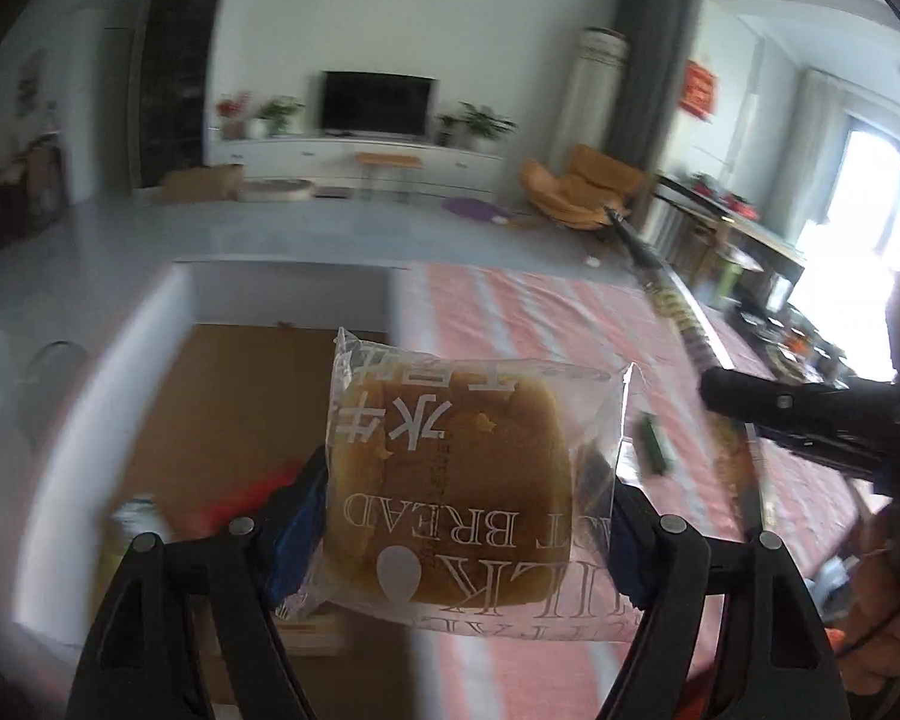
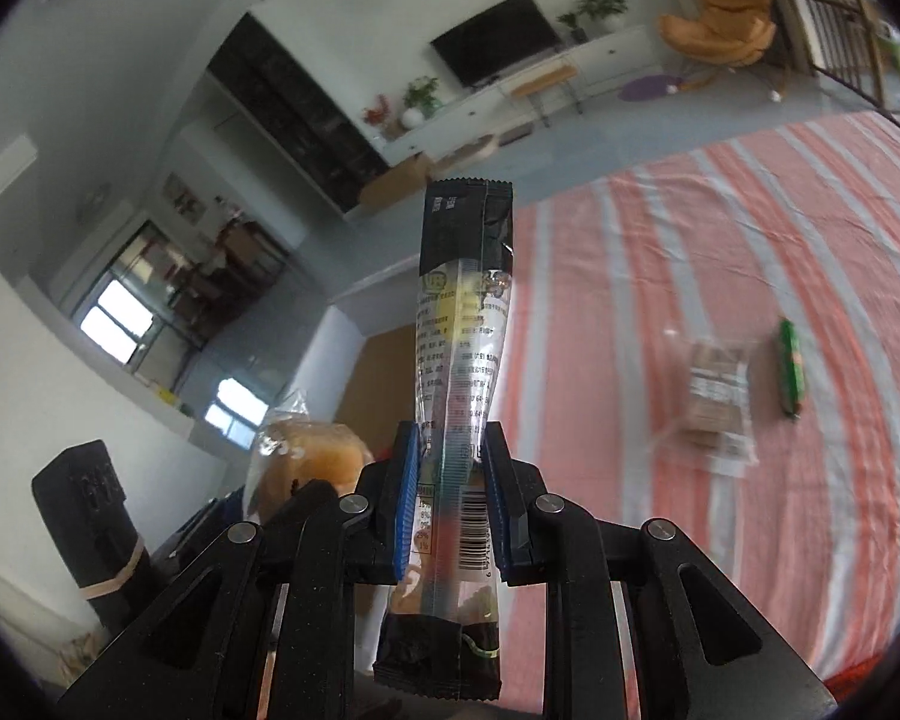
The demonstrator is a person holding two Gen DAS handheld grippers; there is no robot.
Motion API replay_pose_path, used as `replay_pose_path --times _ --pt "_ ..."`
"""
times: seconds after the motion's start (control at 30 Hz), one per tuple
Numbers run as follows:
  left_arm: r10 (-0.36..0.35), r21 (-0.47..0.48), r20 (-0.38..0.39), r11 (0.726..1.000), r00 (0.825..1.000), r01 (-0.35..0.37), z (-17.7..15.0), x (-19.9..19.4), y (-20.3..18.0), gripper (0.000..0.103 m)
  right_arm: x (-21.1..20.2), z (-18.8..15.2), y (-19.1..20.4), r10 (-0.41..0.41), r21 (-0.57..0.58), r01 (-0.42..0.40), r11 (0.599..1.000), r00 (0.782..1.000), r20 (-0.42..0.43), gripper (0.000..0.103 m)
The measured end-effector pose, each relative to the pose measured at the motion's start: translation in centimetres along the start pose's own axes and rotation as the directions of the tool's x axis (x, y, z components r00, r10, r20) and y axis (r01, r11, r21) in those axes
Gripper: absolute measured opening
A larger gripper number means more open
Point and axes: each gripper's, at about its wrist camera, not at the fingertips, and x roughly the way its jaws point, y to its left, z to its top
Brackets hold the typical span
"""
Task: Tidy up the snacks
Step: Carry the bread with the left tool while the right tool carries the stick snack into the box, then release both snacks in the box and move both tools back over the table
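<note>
A person holds two black two-finger grippers above a bed or table covered in a pink-and-white striped cloth (image 2: 720, 252), each carrying a snack.

The left gripper (image 1: 471, 516) has its blue-padded jaws set wide, pinching a square loaf of brown bread in a clear plastic wrapper with white lettering (image 1: 456, 480) by its two side edges. The bread hangs in the air over an open cardboard box with white outer walls and a brown inside (image 1: 240, 396), which sits just beside the striped cloth. Blurred red and white packets lie low in the box.

The right gripper (image 2: 450, 498) has its jaws drawn close, pinching a long narrow packet, clear in the middle with black ends (image 2: 462, 330), near its lower end, so most of its length stands up past the fingertips.

Left on the cloth, near each other, are a flat clear-wrapped brown snack pack (image 2: 714, 402) and a slim green stick-shaped packet (image 2: 789, 366).

The step appears to be carrying both snacks to the box. To do it well, I would bring each one fully over the brown opening and lower it close to the packets inside before letting go. The tall packet may sway and catch the box wall, so tip it flat first. The bread wrapper looks slippery, so hold it level.
</note>
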Motion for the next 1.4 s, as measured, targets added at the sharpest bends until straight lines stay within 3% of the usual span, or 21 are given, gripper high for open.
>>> replay_pose_path --times 0.07,0.17,0.3,0.4,0.5,0.6,0.67,0.77,0.87,1.0,1.07,1.13,1.2,1.27,1.37,1.4 --pt "0.085 -0.033 0.015 0.996 0.996 -0.084 0.0 -0.8 3.0 0.077 2.7 0.2 3.5 0.036 -0.066 -0.039 0.997 0.999 -0.041 0.021" --pt "0.218 -0.090 0.012 0.972 0.976 -0.216 -0.5 -1.1 7.6 0.078 6.6 -0.4 7.2 0.074 -0.129 -0.084 0.988 0.994 -0.079 0.022" --pt "0.314 -0.156 -0.015 0.937 0.949 -0.313 -1.2 -0.9 12.0 0.081 10.9 -1.4 9.1 0.105 -0.132 -0.121 0.984 0.987 -0.124 0.035" --pt "0.351 -0.160 -0.001 0.924 0.936 -0.347 -1.3 -0.9 12.9 0.089 11.4 -1.6 9.0 0.101 -0.131 -0.119 0.984 0.986 -0.131 0.037" --pt "0.378 -0.149 0.039 0.918 0.925 -0.368 -1.2 -1.0 12.4 0.097 9.7 -1.6 8.6 0.056 -0.173 -0.067 0.983 0.996 -0.072 0.042" --pt "0.342 -0.121 0.071 0.935 0.937 -0.332 -1.2 -0.6 10.5 0.099 6.8 -1.3 8.0 -0.003 -0.213 0.012 0.977 0.999 0.042 0.044" --pt "0.294 -0.089 0.074 0.954 0.953 -0.288 -1.2 -0.2 9.7 0.099 4.5 -1.6 7.0 -0.050 -0.226 0.079 0.971 0.990 0.134 0.052" --pt "0.189 -0.009 0.058 0.982 0.980 -0.189 -0.8 1.5 5.9 0.099 2.0 -3.0 4.1 -0.183 -0.234 0.244 0.941 0.949 0.256 0.060" --pt "0.077 0.079 0.028 0.994 0.997 -0.079 -1.8 2.5 0.9 0.099 1.1 -5.0 -0.6 -0.340 -0.177 0.397 0.901 0.898 0.279 0.061" --pt "-0.051 0.175 -0.062 0.983 0.997 0.061 -3.5 4.1 -5.5 0.099 0.9 -8.7 -9.2 -0.566 -0.041 0.586 0.809 0.796 0.213 0.061" --pt "-0.097 0.220 -0.120 0.968 0.988 0.122 -4.7 5.3 -8.7 0.099 0.7 -10.5 -13.0 -0.634 0.036 0.636 0.771 0.761 0.137 0.061" --pt "-0.109 0.259 -0.183 0.953 0.977 0.155 -6.2 7.5 -11.4 0.099 0.1 -12.2 -16.1 -0.664 0.124 0.654 0.746 0.743 0.081 0.061" --pt "-0.098 0.272 -0.244 0.948 0.965 0.165 -7.5 10.2 -13.4 0.099 -0.7 -13.6 -17.6 -0.693 0.179 0.674 0.717 0.717 0.077 0.061" --pt "-0.071 0.267 -0.282 0.952 0.957 0.150 -9.1 12.5 -15.0 0.099 -1.6 -14.2 -18.4 -0.688 0.239 0.657 0.715 0.722 0.074 0.062" --pt "-0.012 0.252 -0.295 0.964 0.956 0.090 -10.3 15.7 -15.9 0.099 -2.2 -13.8 -17.7 -0.725 0.251 0.688 0.681 0.681 0.100 0.062" --pt "-0.001 0.244 -0.297 0.967 0.955 0.077 -10.5 16.6 -16.1 0.099 -1.9 -13.7 -18.6 -0.727 0.245 0.693 0.678 0.681 0.086 0.062"
